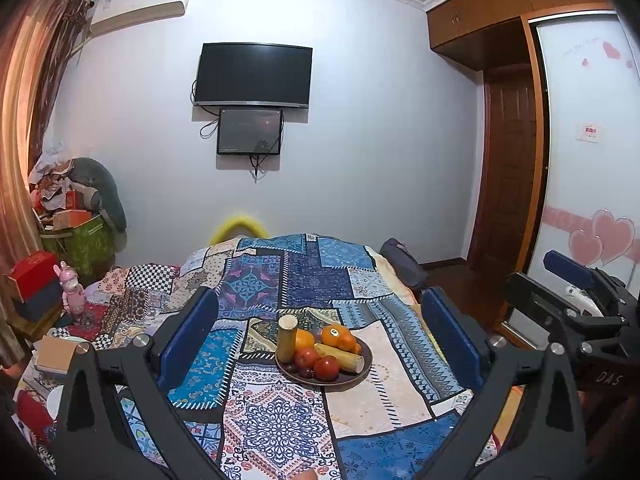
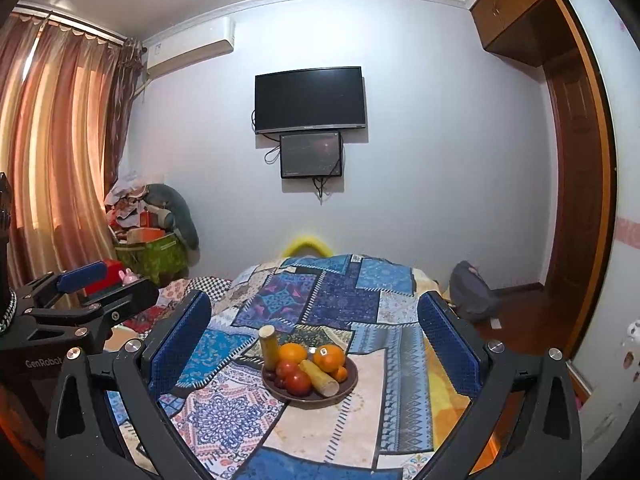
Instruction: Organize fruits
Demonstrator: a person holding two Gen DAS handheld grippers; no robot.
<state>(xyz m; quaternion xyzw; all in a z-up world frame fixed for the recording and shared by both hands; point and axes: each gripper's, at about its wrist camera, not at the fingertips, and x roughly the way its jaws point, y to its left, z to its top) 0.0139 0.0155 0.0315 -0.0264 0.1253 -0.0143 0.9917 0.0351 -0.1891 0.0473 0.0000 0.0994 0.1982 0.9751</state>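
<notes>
My left gripper (image 1: 320,336) and right gripper (image 2: 316,344) are both spread wide and hold nothing. The plate (image 1: 362,372) with fruits lies on the patchwork bedspread (image 1: 280,420), ahead between my fingers, apart from them.

Both grippers' fingers (image 1: 188,332) spread wide

Blue-and-cream patchwork cloth bedcover (image 1: 304,280): woven, matt, lightly creased. Dark brown round plate (image 1: 362,374) on it: smooth, low sheen. On the plate, glossy red tomatoes (image 1: 326,367), dimpled matt oranges (image 1: 335,335), a pale yellow matt cob-like piece (image 1: 340,356).

Left gripper (image 1: 318,340): matt black plastic arms, bright metal screws, blue textured pads (image 1: 192,332). Right gripper (image 2: 316,344): same finish.

Beyond the bedcover, glossy black wall screen (image 2: 310,98); brown wooden cabinets (image 1: 516,4), semi-gloss.
</notes>
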